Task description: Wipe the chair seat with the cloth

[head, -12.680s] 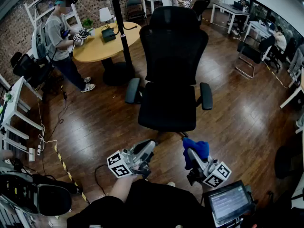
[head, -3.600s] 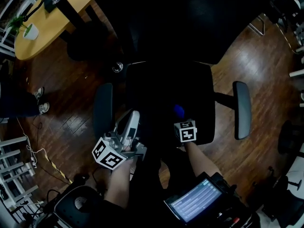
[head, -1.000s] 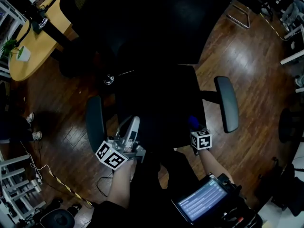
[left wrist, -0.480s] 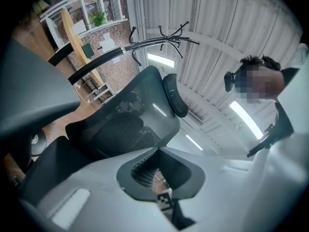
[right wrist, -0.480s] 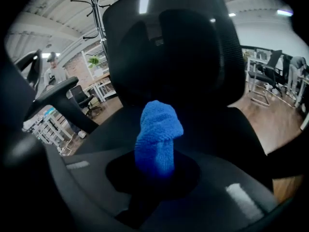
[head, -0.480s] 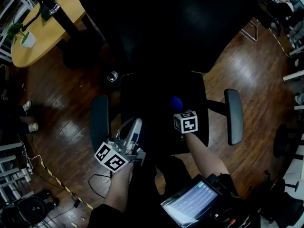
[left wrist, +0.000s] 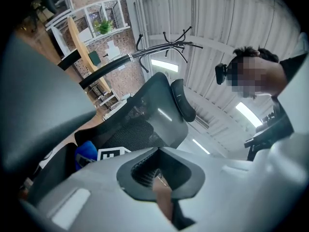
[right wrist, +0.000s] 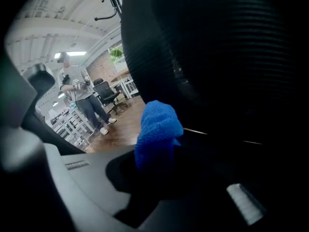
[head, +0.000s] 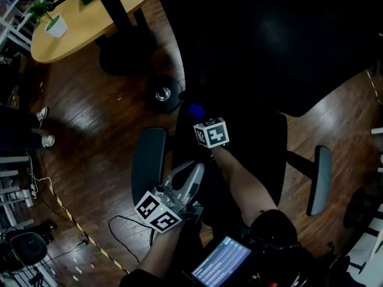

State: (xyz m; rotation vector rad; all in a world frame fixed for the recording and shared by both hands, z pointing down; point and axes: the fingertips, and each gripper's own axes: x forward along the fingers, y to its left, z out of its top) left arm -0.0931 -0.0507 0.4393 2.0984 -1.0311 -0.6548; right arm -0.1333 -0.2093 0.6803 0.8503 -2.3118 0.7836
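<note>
Wiping looks mid-way: the right gripper (head: 202,122) clamps the blue cloth (head: 195,110) at the chair seat's (head: 263,148) far-left corner, and the near seat probably remains. The left gripper (head: 195,173), jaws together and empty, hangs beside the left armrest (head: 148,160).

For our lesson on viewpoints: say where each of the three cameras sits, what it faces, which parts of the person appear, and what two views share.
Head view: head-worn, steeply down onto the chair seat; both forearms, left tool and right tool show.
Left gripper view: on the left tool, tilted up past the backrest; the person's head shows.
Right gripper view: on the right tool, facing the backrest; no body part.
Shared: the blue cloth.
</note>
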